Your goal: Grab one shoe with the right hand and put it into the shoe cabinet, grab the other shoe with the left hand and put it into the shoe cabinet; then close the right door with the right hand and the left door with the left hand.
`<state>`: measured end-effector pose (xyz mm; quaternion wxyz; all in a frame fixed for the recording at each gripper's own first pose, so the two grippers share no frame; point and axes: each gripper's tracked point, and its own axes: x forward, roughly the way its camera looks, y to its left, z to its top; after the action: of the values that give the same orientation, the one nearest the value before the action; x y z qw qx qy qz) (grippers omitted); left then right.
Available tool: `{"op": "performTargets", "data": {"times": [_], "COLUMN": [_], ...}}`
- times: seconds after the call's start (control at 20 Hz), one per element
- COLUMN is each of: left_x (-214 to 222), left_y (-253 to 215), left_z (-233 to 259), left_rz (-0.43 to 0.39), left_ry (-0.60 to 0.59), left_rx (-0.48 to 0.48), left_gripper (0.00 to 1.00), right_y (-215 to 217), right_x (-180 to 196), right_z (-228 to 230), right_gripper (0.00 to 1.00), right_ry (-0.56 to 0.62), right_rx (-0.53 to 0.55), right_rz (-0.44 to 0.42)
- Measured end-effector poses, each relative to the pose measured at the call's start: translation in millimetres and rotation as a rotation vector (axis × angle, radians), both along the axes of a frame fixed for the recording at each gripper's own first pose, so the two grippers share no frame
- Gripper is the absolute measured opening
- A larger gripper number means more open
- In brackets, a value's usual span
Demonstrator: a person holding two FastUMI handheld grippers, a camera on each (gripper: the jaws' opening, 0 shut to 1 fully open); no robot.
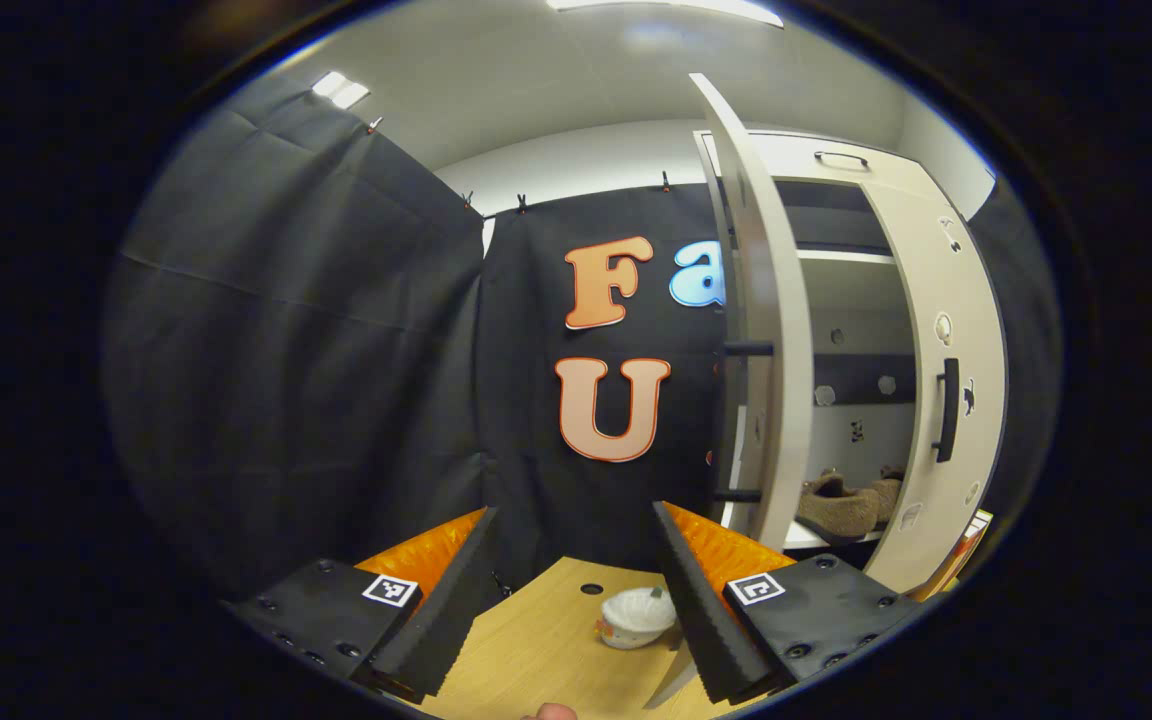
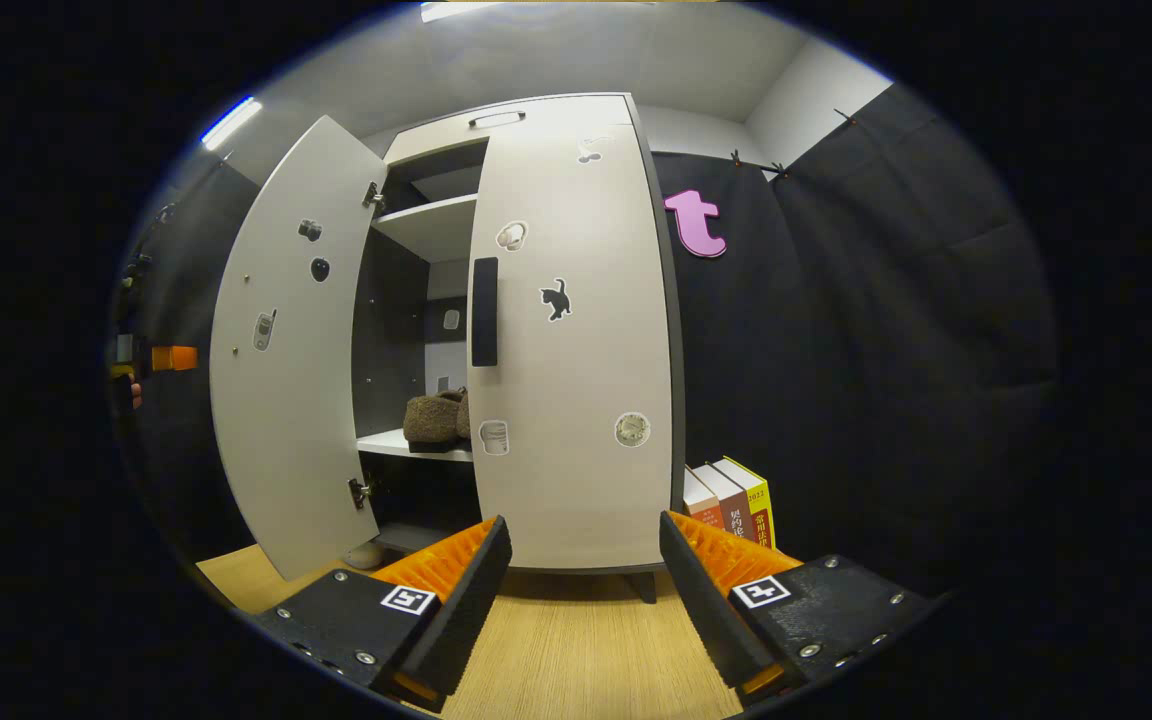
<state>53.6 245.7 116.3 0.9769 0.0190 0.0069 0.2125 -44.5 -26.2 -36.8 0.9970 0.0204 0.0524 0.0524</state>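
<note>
The white shoe cabinet stands on the wooden table. Its right door with a dark handle is shut, and its left door swings wide open. Two brown fuzzy shoes sit side by side on the lower shelf inside. In the left gripper view the open left door shows edge-on, with the shoes behind it and the shut right door beyond. My left gripper is open and holds nothing, left of the open door. My right gripper is open and holds nothing, facing the shut right door.
A small white round object lies on the wooden table between my left fingers. Several books stand upright right of the cabinet. Black cloth walls close in the booth on all sides.
</note>
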Motion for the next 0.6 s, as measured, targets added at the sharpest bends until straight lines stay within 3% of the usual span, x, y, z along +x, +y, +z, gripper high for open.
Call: {"op": "performTargets", "data": {"times": [0.15,0.5,0.6], "left_x": [24,40,39], "left_y": [9,-6,-9], "left_z": [9,16,12], "left_rz": [-0.011,-0.073,-0.088], "left_ry": [-0.027,-0.021,-0.023], "left_rx": [-0.011,0.066,0.036], "left_gripper": [0.97,0.94,0.98], "right_y": [-3,-11,-12], "right_x": [-3,-7,-7], "right_z": [-1,3,4], "right_gripper": [0.92,0.92,0.92], "right_ry": [0.004,0.002,-0.001], "right_rx": [-0.018,-0.028,-0.026], "right_rz": [-0.004,-0.022,-0.022]}}
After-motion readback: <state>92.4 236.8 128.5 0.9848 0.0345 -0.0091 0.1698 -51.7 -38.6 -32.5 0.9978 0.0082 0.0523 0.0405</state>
